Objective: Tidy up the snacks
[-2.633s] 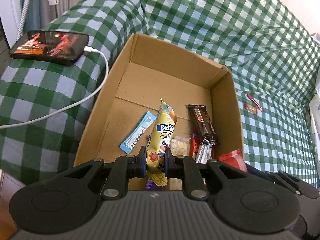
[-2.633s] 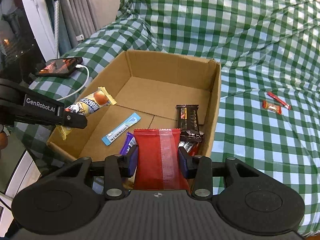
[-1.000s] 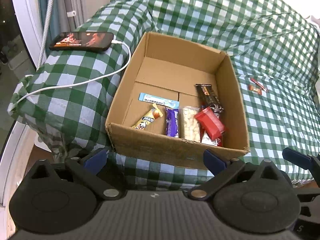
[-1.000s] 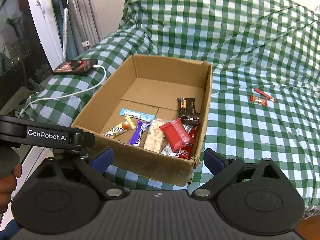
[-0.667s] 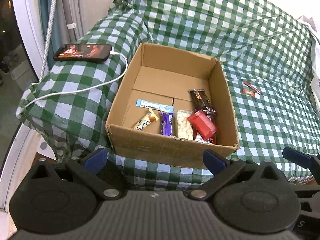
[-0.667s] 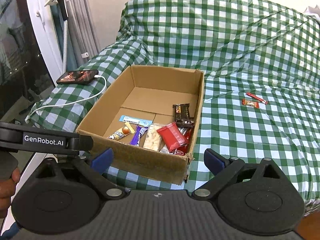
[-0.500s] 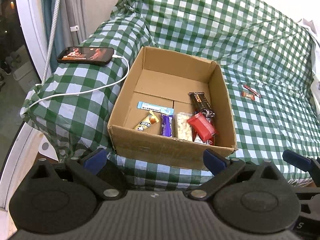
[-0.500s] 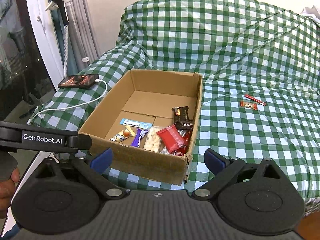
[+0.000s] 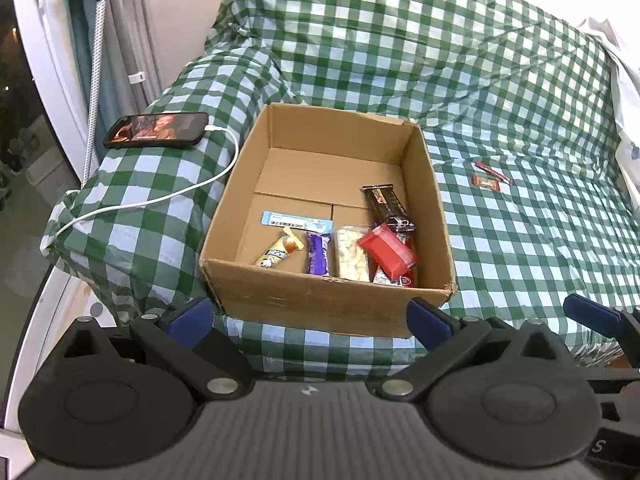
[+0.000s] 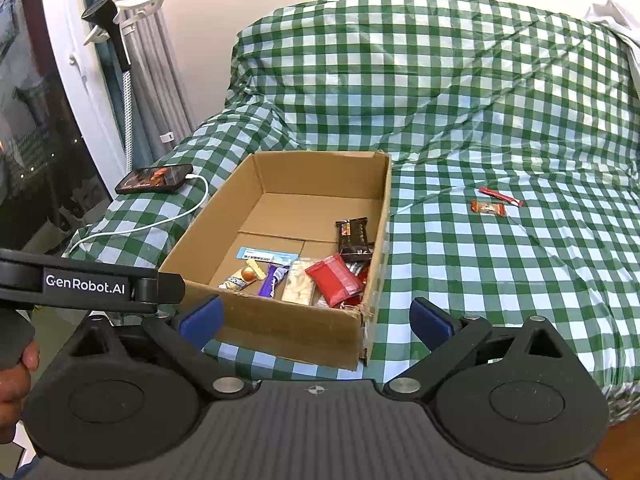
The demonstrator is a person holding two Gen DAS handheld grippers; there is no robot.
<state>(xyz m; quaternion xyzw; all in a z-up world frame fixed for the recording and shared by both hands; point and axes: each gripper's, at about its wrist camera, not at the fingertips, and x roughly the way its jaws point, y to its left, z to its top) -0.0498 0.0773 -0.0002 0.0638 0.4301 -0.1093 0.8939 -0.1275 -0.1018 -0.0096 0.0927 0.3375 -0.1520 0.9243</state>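
Note:
An open cardboard box [image 9: 320, 304] [image 10: 280, 328] rests on a bed with a green checked cover. Inside lie a red packet [image 9: 387, 249] [image 10: 335, 280], a dark chocolate bar [image 9: 386, 205] [image 10: 353, 237], a purple bar [image 9: 319, 253] [image 10: 273, 280], a yellow snack pack [image 9: 278, 253] [image 10: 242, 275], a clear bag of pale pieces [image 9: 352, 254] [image 10: 298, 285] and a blue stick [image 9: 296, 221] [image 10: 266, 256]. Two small red snacks [image 9: 489, 176] [image 10: 494, 203] lie on the cover right of the box. My left gripper [image 9: 308, 318] and right gripper [image 10: 316, 318] hang open and empty in front of the box.
A lit phone [image 9: 156, 130] [image 10: 156, 179] with a white cable [image 9: 160, 198] lies on the bed's left corner. Curtains [image 10: 160, 64] and a window frame stand at the left. A hand [image 10: 14, 380] holds the left gripper's handle. The bed edge drops off below the box.
Both grippers let go of the yellow pack and the red packet, which now lie in the box. Both have opened wide and drawn back and up from the box.

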